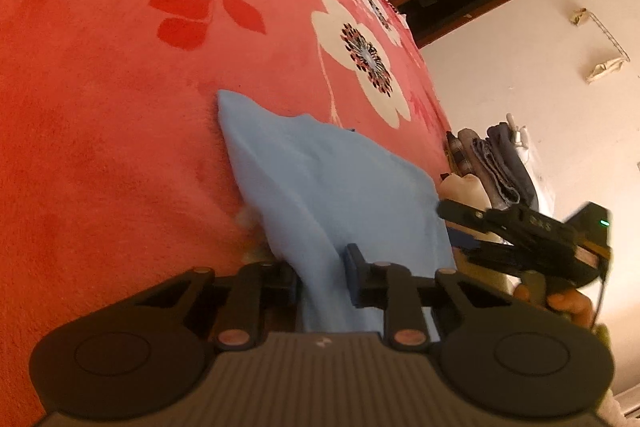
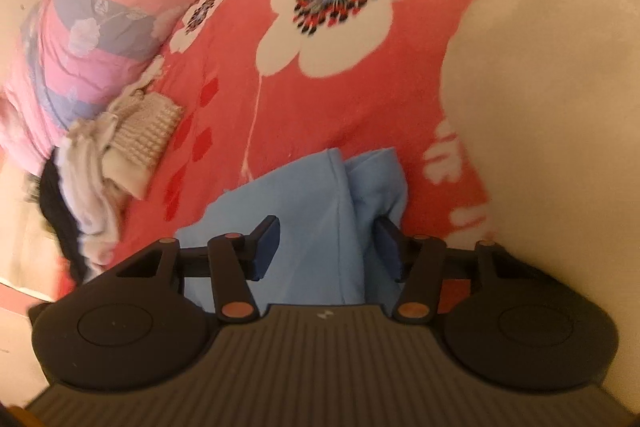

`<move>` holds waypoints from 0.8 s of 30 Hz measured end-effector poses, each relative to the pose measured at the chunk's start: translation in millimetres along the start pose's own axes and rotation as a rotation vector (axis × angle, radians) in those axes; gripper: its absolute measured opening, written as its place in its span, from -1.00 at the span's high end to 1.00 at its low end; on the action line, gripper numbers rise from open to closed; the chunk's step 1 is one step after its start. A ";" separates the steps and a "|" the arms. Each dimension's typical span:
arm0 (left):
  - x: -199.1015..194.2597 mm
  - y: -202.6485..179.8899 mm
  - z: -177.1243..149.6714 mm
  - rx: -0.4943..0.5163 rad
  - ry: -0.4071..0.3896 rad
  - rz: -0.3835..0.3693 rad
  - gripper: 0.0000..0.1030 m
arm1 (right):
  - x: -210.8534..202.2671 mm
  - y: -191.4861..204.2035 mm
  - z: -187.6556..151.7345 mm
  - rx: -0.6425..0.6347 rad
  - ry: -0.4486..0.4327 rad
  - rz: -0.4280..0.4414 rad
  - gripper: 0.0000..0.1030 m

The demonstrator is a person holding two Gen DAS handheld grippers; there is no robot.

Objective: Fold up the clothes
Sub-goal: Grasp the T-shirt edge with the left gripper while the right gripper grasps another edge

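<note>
A light blue garment lies bunched on the red flowered blanket. My left gripper has its jaws close together with a fold of the blue cloth running between them. The right gripper shows at the right of the left wrist view, held by a hand. In the right wrist view the blue garment passes between the jaws of my right gripper, which stand wide apart around the cloth.
A knitted beige garment and white clothes lie at the left by a pink quilt roll. A pile of folded dark clothes sits at the bed's edge. A white cloth fills the right.
</note>
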State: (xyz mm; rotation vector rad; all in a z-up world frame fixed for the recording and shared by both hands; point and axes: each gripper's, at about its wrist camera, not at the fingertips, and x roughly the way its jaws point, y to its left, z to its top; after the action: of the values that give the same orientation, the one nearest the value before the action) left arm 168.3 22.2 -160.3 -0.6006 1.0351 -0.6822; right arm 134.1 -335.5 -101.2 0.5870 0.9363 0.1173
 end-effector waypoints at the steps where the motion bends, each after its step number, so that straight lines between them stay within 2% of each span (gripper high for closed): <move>1: 0.0 -1.2 -0.5 0.011 -0.002 0.003 0.54 | -7.1 8.0 -6.8 -0.051 -0.033 -0.049 -0.02; 4: -0.4 -4.8 -1.8 0.040 -0.008 0.005 0.48 | -17.2 28.9 -29.6 -0.217 -0.113 -0.213 -0.08; 5: -0.7 -5.7 -2.4 0.047 -0.009 0.005 0.45 | -13.8 32.0 -35.5 -0.259 -0.115 -0.256 -0.09; 7: -1.6 -7.1 -3.6 0.058 -0.012 0.003 0.42 | -3.1 32.2 -40.6 -0.295 -0.096 -0.294 -0.12; 9: -1.9 -7.8 -4.0 0.068 -0.014 0.000 0.38 | 6.2 30.2 -35.1 -0.280 -0.081 -0.285 -0.21; 12: -2.4 -5.6 -4.1 0.066 -0.019 -0.017 0.34 | 18.7 28.2 -16.0 -0.215 -0.048 -0.214 -0.32; 14: -1.6 -2.8 -3.4 0.058 -0.023 -0.032 0.34 | 26.3 22.7 -5.5 -0.172 -0.032 -0.147 -0.41; 17: -0.3 1.1 -2.1 0.042 -0.029 -0.054 0.35 | 30.5 10.2 4.5 -0.113 -0.024 -0.019 -0.43; 18: -0.1 1.9 -1.9 0.039 -0.032 -0.058 0.36 | 29.8 7.4 6.4 -0.097 -0.014 0.024 -0.38; 19: 0.3 2.6 -1.6 0.036 -0.035 -0.060 0.39 | 29.8 5.6 6.5 -0.081 0.006 0.083 -0.20; 21: 2.6 2.9 -1.0 0.033 -0.045 -0.056 0.49 | 31.5 3.8 4.1 -0.053 0.056 0.204 -0.12; 23: 6.3 2.9 -0.1 0.027 -0.056 -0.046 0.65 | 34.5 5.8 -0.2 -0.087 0.067 0.221 0.04; 24: 8.2 2.9 0.6 0.018 -0.062 -0.048 0.66 | 36.0 7.3 -1.7 -0.117 0.061 0.214 0.10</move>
State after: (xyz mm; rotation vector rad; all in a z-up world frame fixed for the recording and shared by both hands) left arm 172.3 18.0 -166.8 -0.6292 0.9585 -0.7103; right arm 155.5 -316.4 -124.2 0.5767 0.9167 0.3812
